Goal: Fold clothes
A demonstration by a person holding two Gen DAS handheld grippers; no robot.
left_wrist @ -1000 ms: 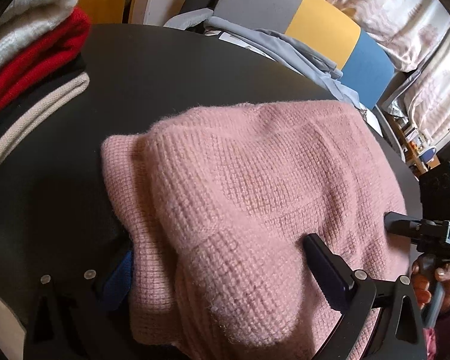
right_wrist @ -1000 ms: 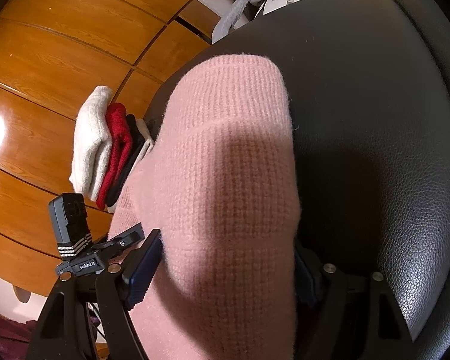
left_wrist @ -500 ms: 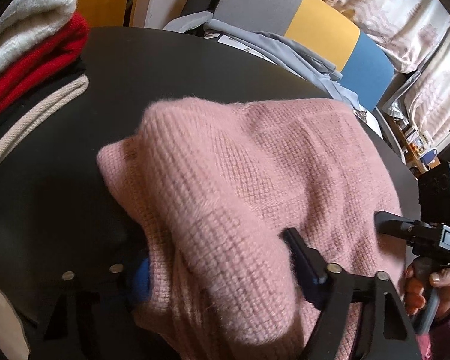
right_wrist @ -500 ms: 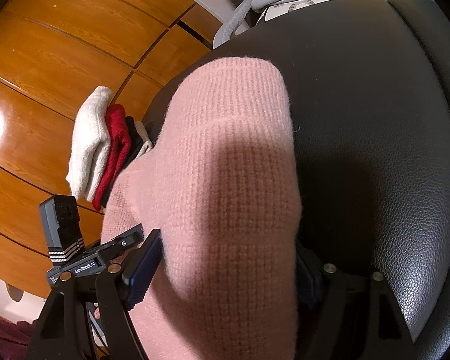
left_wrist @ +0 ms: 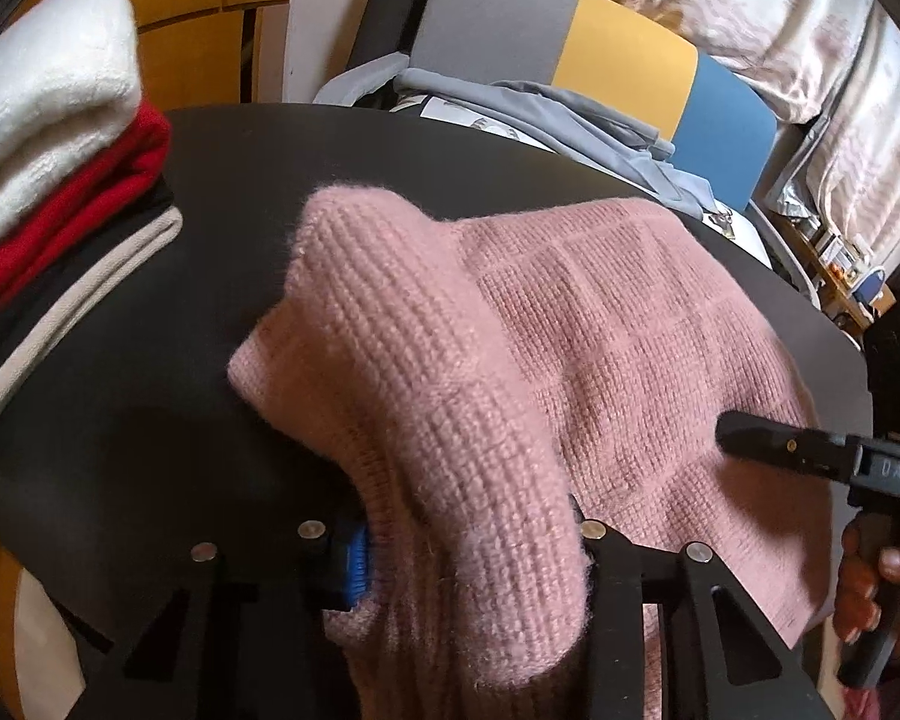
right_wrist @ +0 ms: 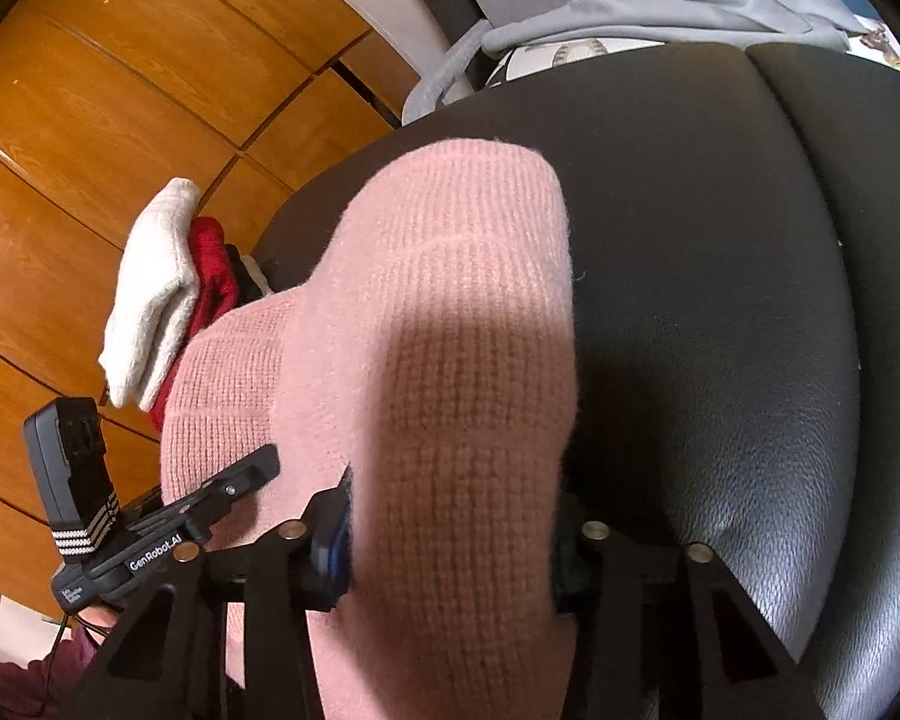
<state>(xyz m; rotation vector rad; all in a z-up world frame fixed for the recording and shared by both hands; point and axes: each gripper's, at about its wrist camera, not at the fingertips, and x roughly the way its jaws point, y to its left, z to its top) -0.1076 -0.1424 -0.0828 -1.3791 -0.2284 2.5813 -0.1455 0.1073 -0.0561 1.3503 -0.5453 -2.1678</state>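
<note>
**Inspector A:** What has changed at the left gripper [left_wrist: 468,558]?

**Inspector B:** A second ago its jaws stood wide around the near edge of the pink sweater [left_wrist: 600,324]. They are now closing, and a thick roll of knit fills the gap between the blue pad [left_wrist: 359,558] and the opposite finger. The fabric ahead of the gripper has bunched and risen off the black leather seat [left_wrist: 120,420].

**Inspector A:** And the right gripper [right_wrist: 450,552]?

**Inspector B:** The same pattern. Its jaws are closing on the sweater's near fold, which now sits pinched between them. The garment stretches forward from both grippers across the seat.

**Inspector A:** Where do the two tools stand to each other?

**Inspector B:** Side by side along the same hem; each shows in the other's view, with a hand [left_wrist: 870,582] on the right handle.

**Inspector A:** The meaning for the task?

**Inspector B:** In my judgement both grasps are being secured, so the near edge can be carried forward for a fold. The folded stack [left_wrist: 48,180] lies ahead and to the left.
</note>
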